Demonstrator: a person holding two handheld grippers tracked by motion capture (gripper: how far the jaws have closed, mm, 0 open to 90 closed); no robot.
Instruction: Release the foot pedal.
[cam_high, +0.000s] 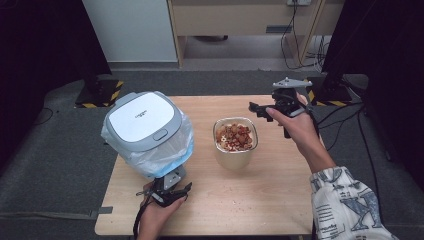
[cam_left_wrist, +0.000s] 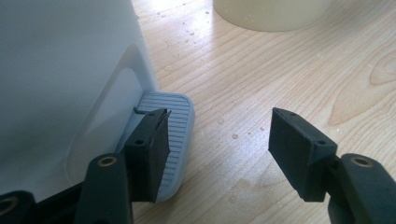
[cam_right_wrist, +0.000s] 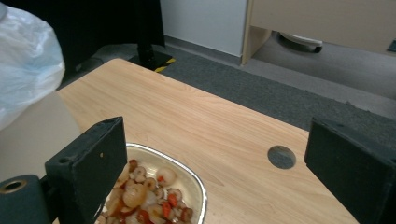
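Wooden counter (cam_high: 280, 190) held the lidded bin (cam_high: 145, 131), my left fingers (cam_left_wrist: 219, 154) spread beside its pedal (cam_left_wrist: 175, 140), right fingers (cam_right_wrist: 224, 172) spread over the bowl (cam_high: 235, 142), so I judged pressing squarely would work best.

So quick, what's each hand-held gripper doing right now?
Left hand-held gripper: open, holding nothing, at the bin's grey pedal.
Right hand-held gripper: open, empty, above the food bowl.

I saw soft, even overhead light on the wooden table (cam_high: 260, 200), dark room edges, faint shadows, and close views slightly blurred near the black jaws.
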